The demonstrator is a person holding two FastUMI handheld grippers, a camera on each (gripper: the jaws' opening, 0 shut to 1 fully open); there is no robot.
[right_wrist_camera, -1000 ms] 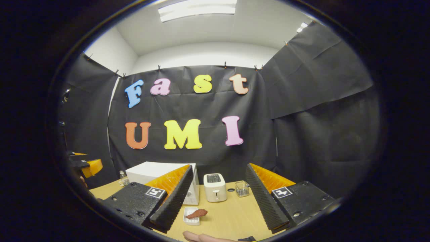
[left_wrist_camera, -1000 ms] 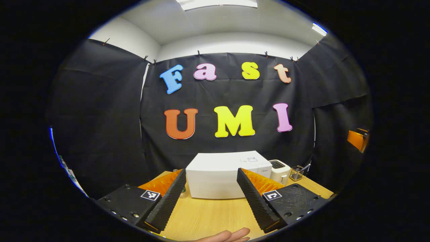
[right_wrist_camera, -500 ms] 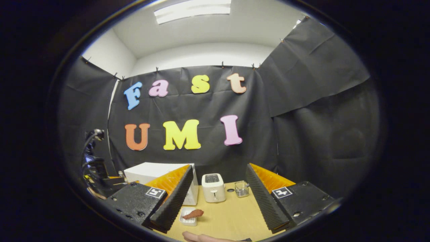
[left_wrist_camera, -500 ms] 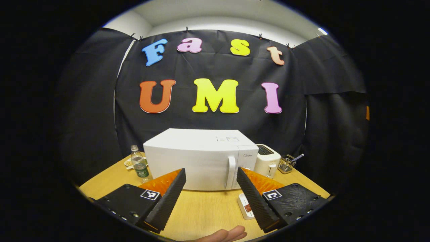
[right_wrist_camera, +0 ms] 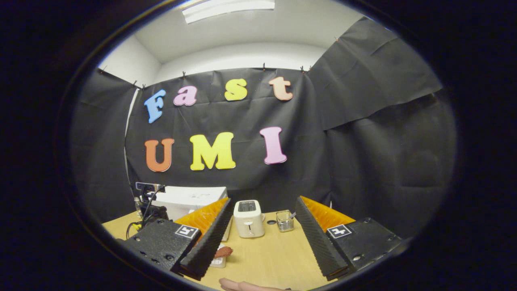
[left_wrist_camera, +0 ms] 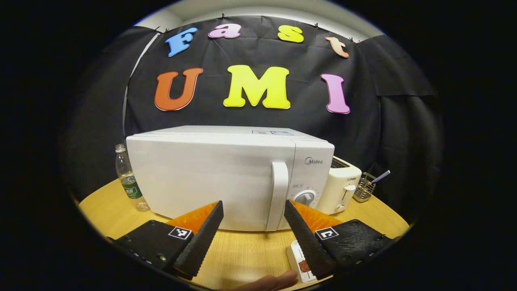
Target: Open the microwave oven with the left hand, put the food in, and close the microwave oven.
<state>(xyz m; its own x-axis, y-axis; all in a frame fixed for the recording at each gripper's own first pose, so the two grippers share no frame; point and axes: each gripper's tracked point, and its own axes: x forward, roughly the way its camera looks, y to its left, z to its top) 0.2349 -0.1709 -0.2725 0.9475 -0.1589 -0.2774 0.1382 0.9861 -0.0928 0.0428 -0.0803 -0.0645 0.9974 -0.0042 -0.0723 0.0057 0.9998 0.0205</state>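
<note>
Table [left_wrist_camera: 242,254] wooden, under both grippers. Microwave [left_wrist_camera: 210,178] white, big, straight ahead of left gripper [left_wrist_camera: 252,232], door shut; vertical handle [left_wrist_camera: 278,194] just ahead, between the two spread fingers w/ nothing held. In right gripper view, microwave [right_wrist_camera: 190,198] ahead and to the left, partly behind the left finger. Toaster [left_wrist_camera: 341,188] white, just right of microwave, ahead-right of left gripper; in right gripper view toaster [right_wrist_camera: 249,218] dead ahead between the fingers. Right gripper [right_wrist_camera: 260,238] also spread wide, empty, above table. Water bottle [left_wrist_camera: 127,180] ahead-left of left gripper, beside microwave's left end. Wire basket [left_wrist_camera: 364,190] far right past toaster; in right gripper view [right_wrist_camera: 285,220] just right of toaster. Food: reddish-brown piece [right_wrist_camera: 223,251] on small white dish [right_wrist_camera: 218,262], low and close by right gripper's left finger; in left gripper view dish [left_wrist_camera: 299,258] w/ food [left_wrist_camera: 303,266] low by the right finger, partly hidden. Fingertips of a hand [left_wrist_camera: 270,281] at bottom edge.
</note>
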